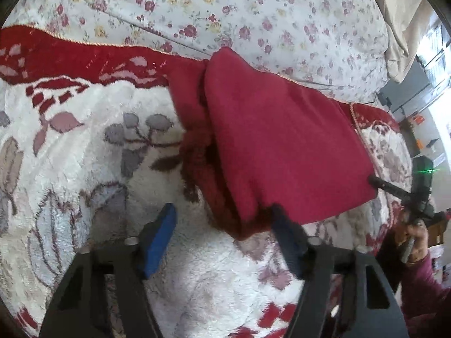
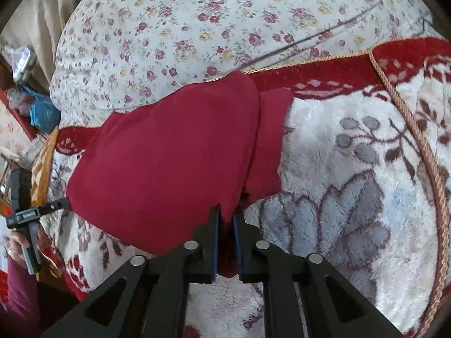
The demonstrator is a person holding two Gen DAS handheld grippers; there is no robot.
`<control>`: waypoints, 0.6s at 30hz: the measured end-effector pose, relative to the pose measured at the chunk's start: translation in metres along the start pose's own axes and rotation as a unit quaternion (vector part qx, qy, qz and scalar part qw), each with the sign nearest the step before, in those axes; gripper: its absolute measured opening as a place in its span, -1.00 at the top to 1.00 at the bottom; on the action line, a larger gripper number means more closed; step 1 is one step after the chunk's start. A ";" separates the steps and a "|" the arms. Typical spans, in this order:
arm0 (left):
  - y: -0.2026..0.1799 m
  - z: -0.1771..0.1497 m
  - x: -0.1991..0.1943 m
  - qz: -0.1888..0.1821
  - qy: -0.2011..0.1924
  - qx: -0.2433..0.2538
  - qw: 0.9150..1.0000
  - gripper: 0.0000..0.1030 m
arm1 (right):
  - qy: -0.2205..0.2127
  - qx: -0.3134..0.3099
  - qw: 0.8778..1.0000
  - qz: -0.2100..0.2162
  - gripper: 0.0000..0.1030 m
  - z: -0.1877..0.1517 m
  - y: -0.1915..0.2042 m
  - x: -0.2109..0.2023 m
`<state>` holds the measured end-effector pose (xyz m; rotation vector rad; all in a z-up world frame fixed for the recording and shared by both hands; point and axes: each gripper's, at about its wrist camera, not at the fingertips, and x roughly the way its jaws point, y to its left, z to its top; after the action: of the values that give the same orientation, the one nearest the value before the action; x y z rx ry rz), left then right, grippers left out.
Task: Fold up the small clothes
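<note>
A small dark red garment lies folded over on a plush white and red blanket. My left gripper is open, its blue-padded fingers spread at the garment's near edge, with the right finger against the cloth. My right gripper is shut on the garment at its near edge, cloth pinched between the blue pads. The right gripper also shows in the left wrist view at the garment's right corner. The left gripper shows in the right wrist view at the garment's left corner.
A floral-print white duvet lies behind the blanket. The blanket has a braided cord edge. Beige fabric and cluttered shelves stand at the far side. A blue bag lies beside the bed.
</note>
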<state>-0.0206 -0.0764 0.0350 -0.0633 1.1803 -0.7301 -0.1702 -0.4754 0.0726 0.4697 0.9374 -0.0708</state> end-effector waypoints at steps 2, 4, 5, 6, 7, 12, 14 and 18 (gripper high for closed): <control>-0.002 0.000 0.002 -0.005 0.006 0.008 1.000 0.00 | 0.003 0.005 1.000 0.001 0.64 0.000 -0.003 0.001; -0.006 0.000 0.000 -0.007 0.012 0.024 1.000 0.07 | 0.004 0.009 1.000 0.002 0.59 0.000 -0.004 0.001; -0.007 -0.001 -0.005 -0.011 0.008 0.028 1.000 0.07 | 0.005 0.013 1.000 0.004 0.54 0.000 -0.004 0.001; -0.007 -0.001 -0.012 -0.013 0.001 0.032 0.999 0.07 | 0.005 0.016 1.000 0.008 0.47 -0.001 -0.005 0.001; -0.006 -0.001 -0.014 -0.011 -0.004 0.033 0.999 0.07 | 0.006 0.017 1.000 0.010 0.44 -0.001 -0.005 0.001; -0.003 -0.002 -0.001 0.005 0.016 0.031 0.999 0.07 | 0.012 0.018 1.000 0.011 0.28 -0.002 -0.002 0.007; -0.008 -0.002 0.005 0.008 0.019 0.039 0.999 0.08 | 0.011 0.017 1.000 0.011 0.28 -0.003 0.000 0.010; -0.004 0.004 0.011 0.010 0.023 0.020 0.999 0.30 | 0.005 -0.011 1.000 -0.009 0.51 -0.002 0.009 0.015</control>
<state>-0.0173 -0.0861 0.0291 -0.0019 1.2087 -0.7401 -0.1610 -0.4646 0.0630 0.4417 0.9516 -0.0747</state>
